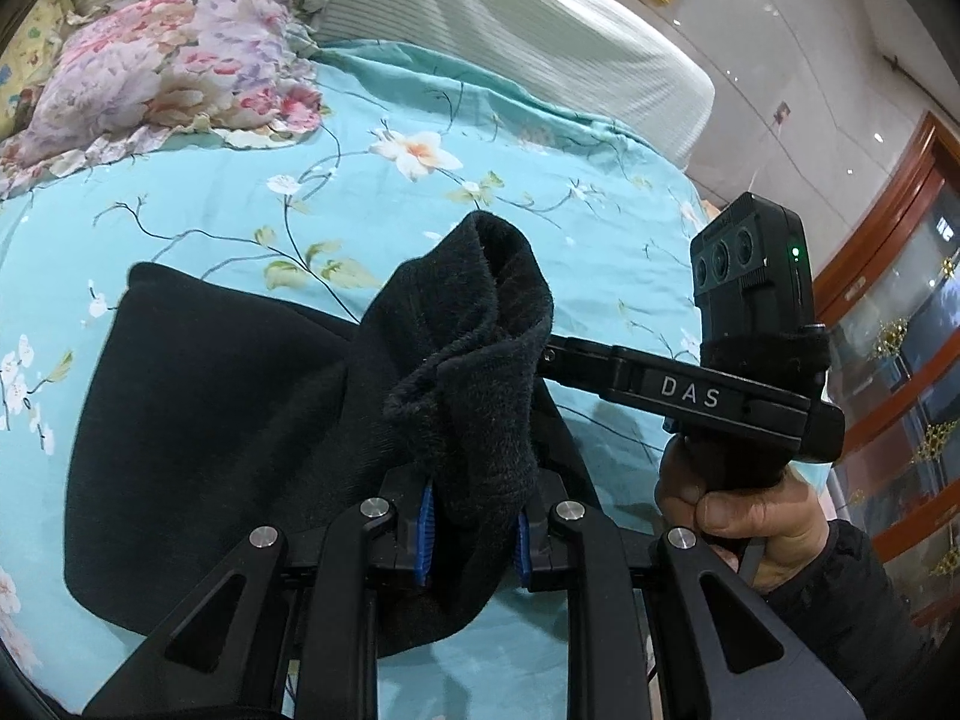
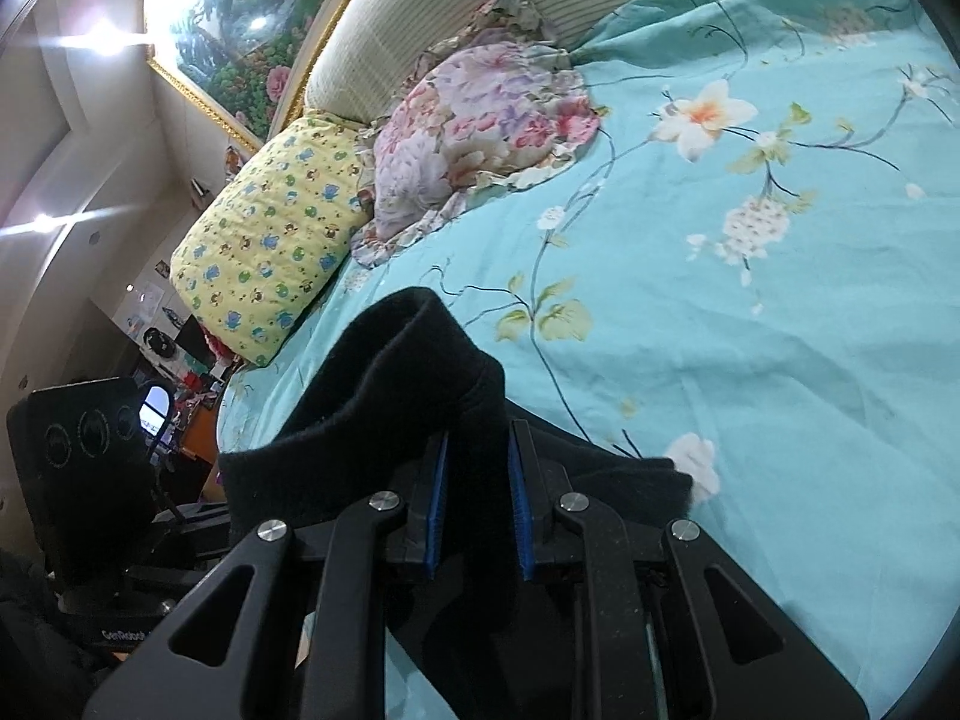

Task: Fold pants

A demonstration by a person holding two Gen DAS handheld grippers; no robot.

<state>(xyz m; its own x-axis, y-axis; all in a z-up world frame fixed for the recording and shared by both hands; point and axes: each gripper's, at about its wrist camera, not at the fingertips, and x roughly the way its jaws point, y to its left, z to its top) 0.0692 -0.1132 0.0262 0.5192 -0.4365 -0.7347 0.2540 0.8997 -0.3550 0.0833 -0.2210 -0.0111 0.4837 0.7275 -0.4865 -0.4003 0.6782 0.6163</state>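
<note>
Black fleece pants (image 1: 228, 420) lie partly spread on a turquoise flowered bedspread (image 1: 420, 192). My left gripper (image 1: 474, 531) is shut on a bunched fold of the pants, which stands up between its blue pads (image 1: 425, 534). In the left wrist view the other gripper (image 1: 708, 396), held by a hand (image 1: 738, 516), reaches into the same raised fabric from the right. In the right wrist view my right gripper (image 2: 477, 510) is shut on a thick edge of the pants (image 2: 384, 420), lifted just above the bedspread (image 2: 750, 330). The fingertips are buried in cloth.
A pink flowered pillow (image 1: 162, 66) and a yellow patterned pillow (image 2: 264, 246) lie by the striped headboard (image 1: 510, 18). A wooden glass cabinet (image 1: 900, 330) stands beside the bed. A framed picture (image 2: 240, 18) hangs above the headboard.
</note>
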